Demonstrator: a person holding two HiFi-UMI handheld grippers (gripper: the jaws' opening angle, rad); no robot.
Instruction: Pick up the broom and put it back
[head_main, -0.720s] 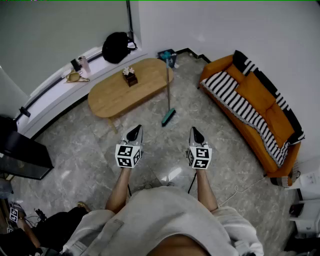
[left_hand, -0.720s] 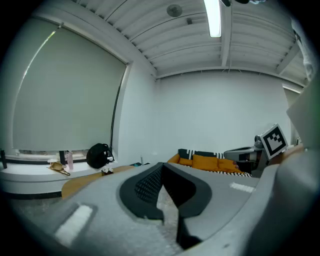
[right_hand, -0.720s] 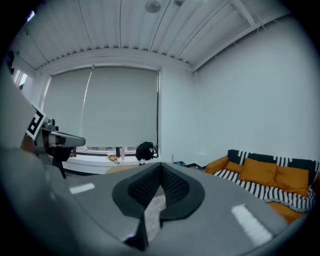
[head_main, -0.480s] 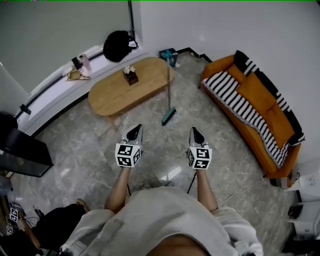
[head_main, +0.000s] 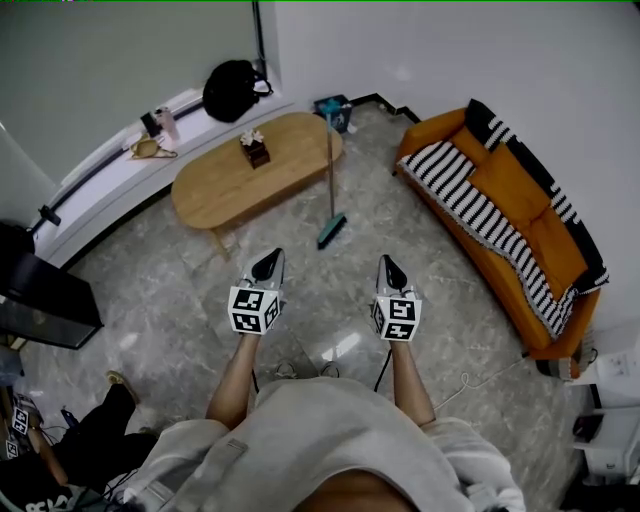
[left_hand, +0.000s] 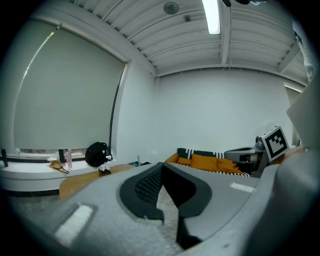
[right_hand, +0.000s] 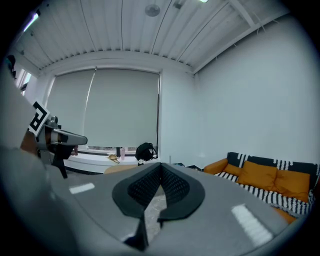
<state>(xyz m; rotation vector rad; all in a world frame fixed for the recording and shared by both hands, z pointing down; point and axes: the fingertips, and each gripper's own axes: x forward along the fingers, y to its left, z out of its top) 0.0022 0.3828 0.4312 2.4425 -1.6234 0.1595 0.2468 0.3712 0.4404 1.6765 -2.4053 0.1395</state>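
wooden table (head_main: 215, 192) and broom (head_main: 332, 232), one each; two closed hand-held grippers (head_main: 271, 260) (head_main: 388, 264).

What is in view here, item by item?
broom: one, teal head, standing on the floor by the table's end
table: one, wooden, oval, ahead of the grippers
small box: one, dark, on the table
backpack: one, black, on the window ledge
sofa: one, orange with black-and-white stripes, at the right
cabinet: one, black, far left
left gripper: one, grey, shut, empty
right gripper: one, grey, shut, empty
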